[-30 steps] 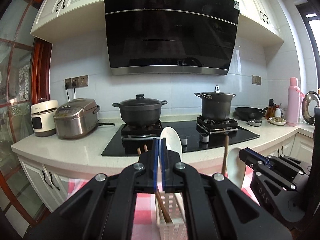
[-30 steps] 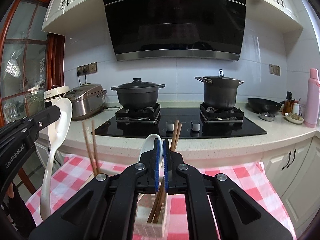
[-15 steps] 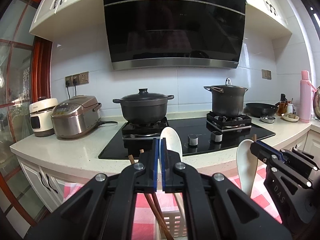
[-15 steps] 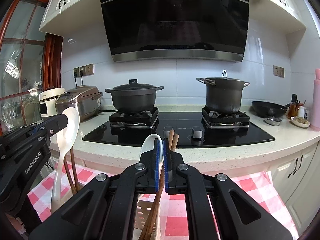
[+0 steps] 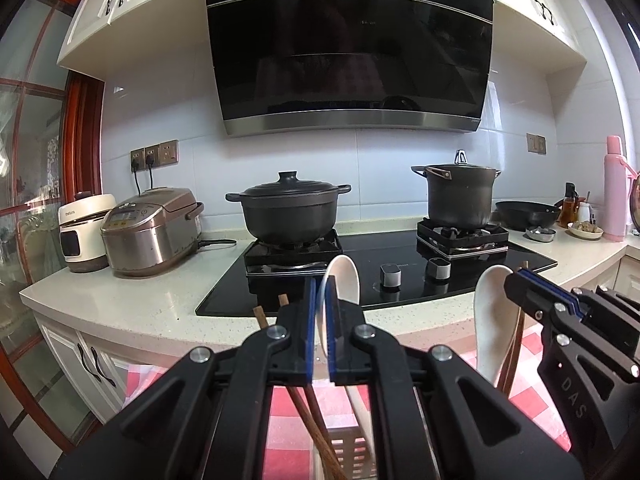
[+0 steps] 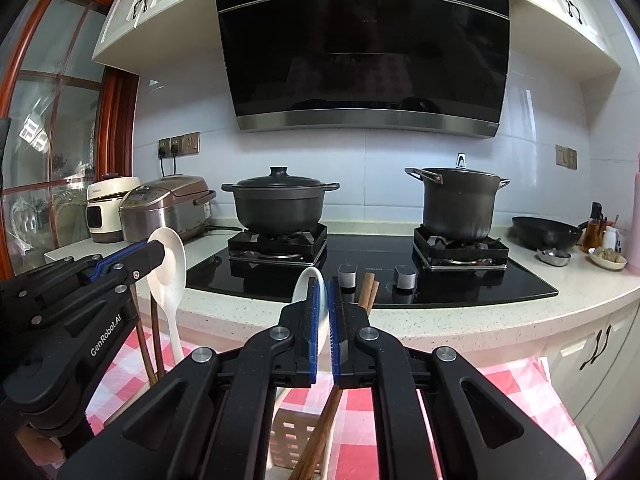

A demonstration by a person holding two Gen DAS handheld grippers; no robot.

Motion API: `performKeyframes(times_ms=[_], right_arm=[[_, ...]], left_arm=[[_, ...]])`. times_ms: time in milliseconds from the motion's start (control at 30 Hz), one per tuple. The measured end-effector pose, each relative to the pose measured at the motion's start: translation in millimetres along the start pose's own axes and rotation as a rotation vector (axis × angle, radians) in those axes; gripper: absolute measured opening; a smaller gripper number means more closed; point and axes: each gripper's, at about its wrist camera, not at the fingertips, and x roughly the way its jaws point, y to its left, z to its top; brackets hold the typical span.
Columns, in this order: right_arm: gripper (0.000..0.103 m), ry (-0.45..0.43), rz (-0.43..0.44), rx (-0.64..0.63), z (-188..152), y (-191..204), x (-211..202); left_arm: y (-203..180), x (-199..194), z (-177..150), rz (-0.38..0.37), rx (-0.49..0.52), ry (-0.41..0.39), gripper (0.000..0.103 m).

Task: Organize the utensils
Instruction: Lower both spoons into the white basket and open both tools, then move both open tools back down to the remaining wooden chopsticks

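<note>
Left wrist view: the left tool (image 5: 319,320) pinches a white spoon (image 5: 344,276) narrowly above the white basket (image 5: 352,452); lower it straight

Right wrist view: the right tool (image 6: 325,322) grips another white spoon (image 6: 308,284) beside brown chopsticks (image 6: 366,286); keep it upright

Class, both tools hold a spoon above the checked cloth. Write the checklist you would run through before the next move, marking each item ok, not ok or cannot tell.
1. Left tool shut on left spoon: ok.
2. Right tool shut on right spoon: ok.
3. Basket lies below the right tool: ok.
4. Chopsticks away from the right tool: not ok, they lean right beside it.
5. The two tools are apart: ok.
6. Free basket compartment for the spoons: cannot tell, the tools hide it.
</note>
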Motion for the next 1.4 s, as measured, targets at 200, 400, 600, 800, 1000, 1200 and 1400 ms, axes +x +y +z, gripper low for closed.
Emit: performKeyframes(times_ms=[200, 400, 600, 800, 1000, 1200, 1400], right_arm=[[0.008, 0.015, -0.001, 0.007, 0.7, 0.7, -7.7], [0.009, 0.026, -0.005, 0.005, 3.4, 2.2, -27.7], [0.024, 0.026, -0.007, 0.02, -1.4, -0.6, -67.2], [0.036, 0.095, 0.0, 0.012, -37.9, 3.7, -104.8], [0.039, 0.217, -0.013, 0.046, -92.7, 5.1, -132.1], [0.039, 0.331, -0.028, 0.061, -132.3, 7.7, -140.8], [0.039, 0.457, -0.044, 0.082, -162.5, 9.5, -128.6]], left_arm=[[2.2, -10.2, -0.7, -0.009, -0.004, 0.009, 0.006], [3.5, -28.6, -2.3, -0.002, 0.003, 0.013, 0.035], [18.2, -62.8, -8.2, 0.024, -0.01, 0.011, 0.048], [39.9, -110.1, -39.0, 0.047, -0.071, 0.057, 0.078], [48.9, -152.0, -88.1, 0.056, -0.106, 0.134, 0.094], [50.8, -183.8, -127.6, 0.049, -0.139, 0.177, 0.096], [55.3, -195.4, -152.6, 0.053, -0.154, 0.238, 0.096]])
